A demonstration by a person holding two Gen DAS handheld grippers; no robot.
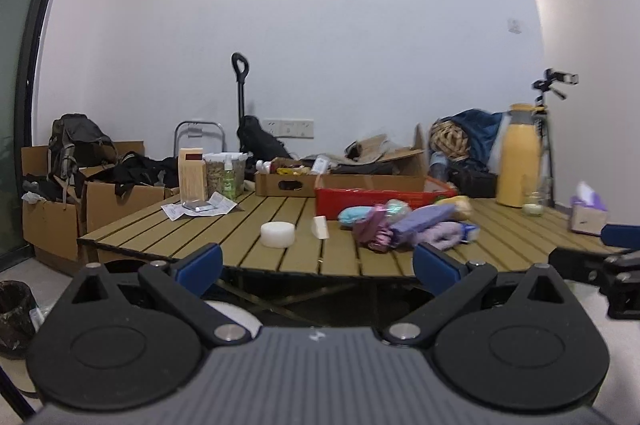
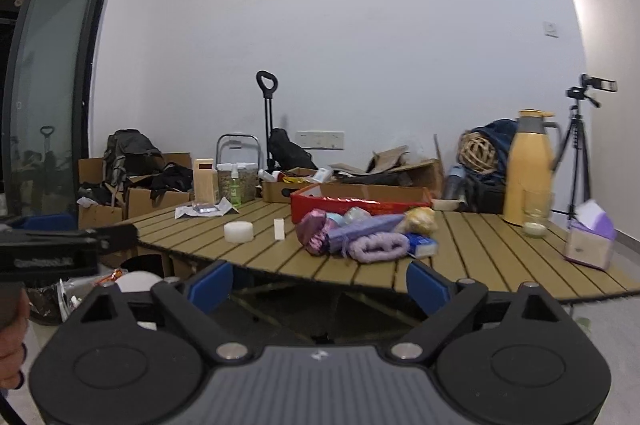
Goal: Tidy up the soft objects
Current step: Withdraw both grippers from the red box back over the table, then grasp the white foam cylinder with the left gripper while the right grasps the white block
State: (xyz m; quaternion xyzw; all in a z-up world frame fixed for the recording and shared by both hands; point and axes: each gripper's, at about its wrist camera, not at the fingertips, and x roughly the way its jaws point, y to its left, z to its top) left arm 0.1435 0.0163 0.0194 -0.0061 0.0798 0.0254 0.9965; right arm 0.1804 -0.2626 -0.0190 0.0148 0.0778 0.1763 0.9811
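Observation:
A pile of soft objects lies on the slatted wooden table, in front of a red tray. The pile holds purple, pink and light blue cloth pieces, a lilac fuzzy roll and a yellow soft item. The pile and the red tray also show in the right wrist view. My left gripper is open and empty, held short of the table's near edge. My right gripper is open and empty, also short of the near edge.
On the table stand a white round block, a small white block, a yellow thermos, a glass jar and a purple tissue box. Cardboard boxes and bags stand at the left. A tripod stands at the right.

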